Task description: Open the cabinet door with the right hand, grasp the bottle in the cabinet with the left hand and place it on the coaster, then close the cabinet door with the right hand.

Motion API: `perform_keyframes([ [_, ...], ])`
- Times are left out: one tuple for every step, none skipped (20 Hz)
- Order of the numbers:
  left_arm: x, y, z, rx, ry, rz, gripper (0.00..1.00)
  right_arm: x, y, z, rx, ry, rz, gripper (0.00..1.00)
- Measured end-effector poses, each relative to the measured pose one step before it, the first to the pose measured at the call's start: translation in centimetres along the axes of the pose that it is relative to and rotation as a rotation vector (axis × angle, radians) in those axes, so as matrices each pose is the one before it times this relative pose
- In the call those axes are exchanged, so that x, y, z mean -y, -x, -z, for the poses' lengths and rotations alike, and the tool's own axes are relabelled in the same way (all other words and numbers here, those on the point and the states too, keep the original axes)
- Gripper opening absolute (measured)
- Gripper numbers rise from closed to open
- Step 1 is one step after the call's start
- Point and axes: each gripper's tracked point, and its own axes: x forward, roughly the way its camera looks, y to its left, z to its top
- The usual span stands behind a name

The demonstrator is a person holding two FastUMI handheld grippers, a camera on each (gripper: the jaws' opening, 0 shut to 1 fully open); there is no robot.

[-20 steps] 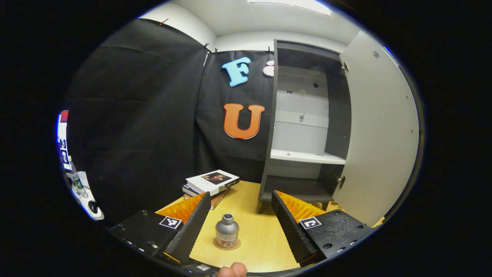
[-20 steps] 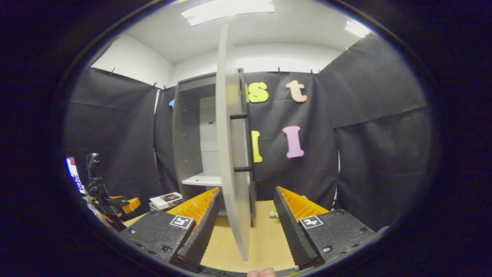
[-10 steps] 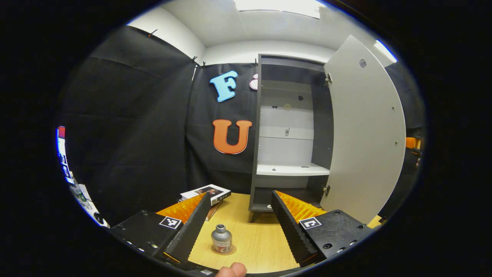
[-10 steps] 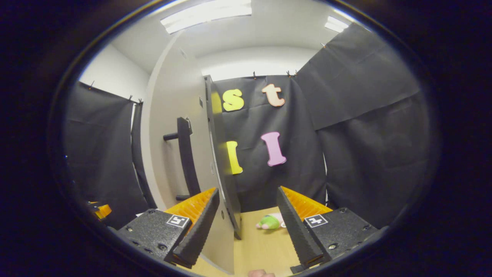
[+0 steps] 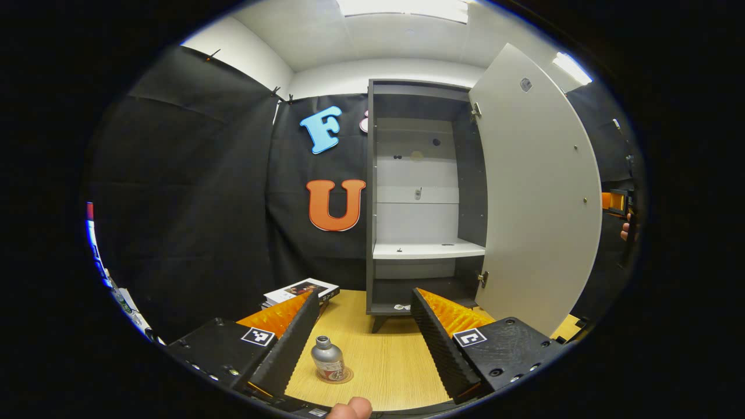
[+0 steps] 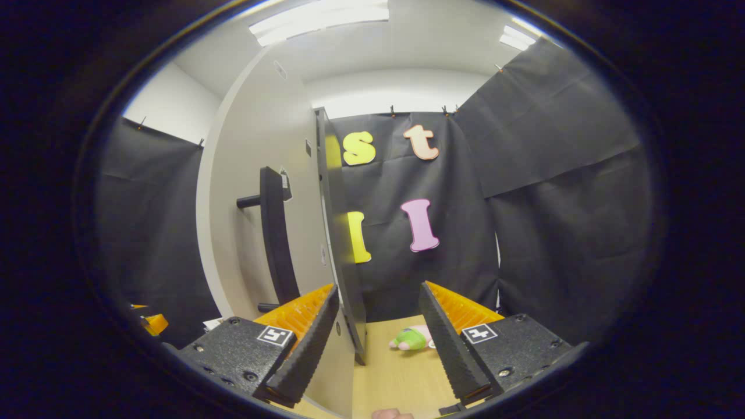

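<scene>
The bottle (image 5: 327, 359) was seen standing upright on the round coaster (image 5: 340, 376) on the near part of the wooden table (image 5: 384, 361), just beside the left finger of the left gripper (image 5: 365, 337), whose jaws were spread wide and touched nothing. It was judged a small, rigid metal vessel, light and probably smooth enough to slip; its rounded body, not the narrow neck, would be the place for any grip. With the bottle set down, the thing left to be handled was taken to be the cabinet door (image 6: 256, 221), standing wide open on the right of the cabinet (image 5: 428, 192).

The door was judged a stiff, flat panel swinging freely on its hinges, light enough to be pushed. The dark bar handle (image 6: 273, 233) on its outer face was considered the surest hold, though a push against the panel near its free edge could serve as well.

The right gripper (image 6: 378, 326) was seen with jaws apart, the door's lower edge lying between or just beyond the fingers; whether either finger touched the panel could not be told. A small green and pink toy (image 6: 412, 337) lay on the table farther off. A stack of books (image 5: 300, 291) sat left of the cabinet. The cabinet's lowest compartment was partly hidden behind the left gripper's fingers.
</scene>
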Motion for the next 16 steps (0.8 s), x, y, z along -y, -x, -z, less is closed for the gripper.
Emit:
perform_keyframes([
  [0.110,0.039,-0.103,0.00035,-0.00208,0.00141,0.95,0.034,0.117,-0.051,0.00108,0.00959,0.00475,0.90],
  [0.102,-0.101,-0.031,0.00243,0.00024,0.00116,0.95,-0.119,0.097,-0.091,0.00168,0.00540,0.00342,0.90],
  [0.173,-0.037,0.006,0.00180,0.00348,0.00485,0.95,-0.355,0.155,0.191,-0.00238,-0.00027,0.00092,0.90],
  [0.109,-0.139,0.121,0.00013,0.00269,0.00576,0.95,-0.387,0.060,0.018,-0.00004,-0.00834,-0.00340,0.90],
  [0.054,0.029,0.073,-0.00076,0.00056,0.00279,0.95,-0.441,0.015,0.137,-0.00458,-0.00760,-0.00765,0.90],
  [-0.004,0.037,0.182,-0.00241,-0.00106,0.00192,0.95,-0.550,-0.065,0.074,-0.00048,-0.00984,-0.01123,0.90],
  [-0.101,0.047,0.072,-0.00123,-0.00167,0.00023,0.95,-0.721,0.001,0.262,-0.00486,-0.00404,-0.01376,0.90],
  [-0.091,0.086,0.029,0.00009,-0.00212,0.00140,0.95,-0.758,-0.028,0.046,0.00002,-0.00549,-0.01255,0.90],
  [-0.060,0.076,0.067,-0.00149,-0.00326,0.00076,0.95,-0.774,-0.048,0.251,-0.00469,-0.00147,-0.01235,0.85],
  [-0.139,0.017,0.133,-0.00208,-0.00382,-0.00092,0.95,-0.898,-0.080,0.137,-0.00020,0.00118,-0.01643,0.90],
  [-0.250,0.127,0.113,-0.00150,-0.00469,-0.00374,0.95,-1.094,-0.064,0.200,-0.00228,0.00634,-0.01941,0.90],
  [-0.352,0.111,-0.060,0.00179,-0.00470,-0.00771,0.95,-1.024,-0.225,0.079,-0.00352,0.01100,-0.02114,0.90],
  [-0.223,0.072,0.153,-0.00204,-0.00120,-0.00509,0.95,-0.960,-0.218,0.208,-0.00326,0.00703,-0.01875,0.90],
  [-0.165,0.012,0.113,-0.00326,0.00132,-0.00259,0.95,-0.971,-0.261,0.117,-0.00174,0.00525,-0.01835,0.90],
  [-0.125,0.074,-0.063,-0.00117,0.00035,-0.00380,0.95,-0.962,-0.284,0.110,0.00130,0.00109,-0.01797,0.90],
  [-0.270,-0.055,-0.035,-0.00144,-0.00214,-0.00485,0.95,-0.827,-0.357,0.182,-0.00259,-0.00332,-0.01541,0.90],
])
